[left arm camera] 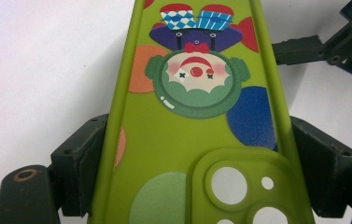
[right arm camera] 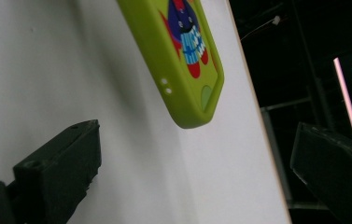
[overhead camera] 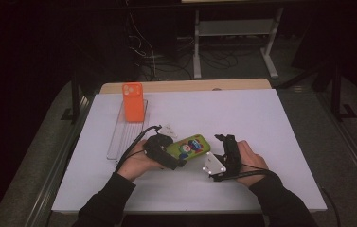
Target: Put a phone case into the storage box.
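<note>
We saw green phone case (overhead camera: 189, 147) at frame centre on white table (overhead camera: 261, 123). Left gripper (left arm camera: 192, 154) clamped its long edges near camera end. Right gripper (overhead camera: 226, 149) gaped, empty, just beside. We judged case light, soft, bendy: edge grip best.

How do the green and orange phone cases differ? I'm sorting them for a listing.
The green phone case carries a clown print; the orange phone case is plain. The green one is clamped in the left gripper at its camera end; the orange one stands free on a clear tray. Both have camera cutouts.
</note>
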Action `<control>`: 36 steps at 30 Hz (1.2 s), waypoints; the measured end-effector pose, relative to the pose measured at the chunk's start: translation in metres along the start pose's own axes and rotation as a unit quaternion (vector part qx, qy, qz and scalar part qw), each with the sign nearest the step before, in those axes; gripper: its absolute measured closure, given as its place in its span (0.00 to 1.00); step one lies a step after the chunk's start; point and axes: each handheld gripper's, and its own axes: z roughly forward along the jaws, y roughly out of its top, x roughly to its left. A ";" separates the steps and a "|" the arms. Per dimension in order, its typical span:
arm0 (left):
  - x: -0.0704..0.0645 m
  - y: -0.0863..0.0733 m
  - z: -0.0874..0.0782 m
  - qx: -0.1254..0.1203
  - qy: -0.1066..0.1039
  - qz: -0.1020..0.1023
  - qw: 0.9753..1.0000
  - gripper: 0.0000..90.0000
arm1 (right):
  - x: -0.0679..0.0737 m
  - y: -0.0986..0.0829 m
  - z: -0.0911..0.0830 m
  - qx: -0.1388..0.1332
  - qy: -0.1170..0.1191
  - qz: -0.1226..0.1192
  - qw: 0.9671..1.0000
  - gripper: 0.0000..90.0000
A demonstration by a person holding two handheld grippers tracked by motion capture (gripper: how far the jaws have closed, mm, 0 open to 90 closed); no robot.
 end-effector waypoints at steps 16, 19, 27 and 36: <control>0.000 0.001 -0.001 -0.004 -0.002 0.001 1.000 0.17 | 0.017 0.011 0.001 -0.011 -0.066 -0.076 0.995 0.20; -0.001 0.001 -0.001 -0.003 -0.003 0.001 1.000 0.17 | 0.022 0.014 0.000 -0.020 -0.084 -0.089 0.992 0.27; -0.003 0.002 0.000 -0.012 -0.009 -0.010 1.000 0.17 | 0.024 0.018 0.001 -0.029 -0.091 -0.137 0.986 0.44; -0.003 0.002 0.000 -0.016 -0.022 -0.014 1.000 0.17 | 0.031 0.022 0.004 -0.034 -0.104 -0.151 0.982 0.64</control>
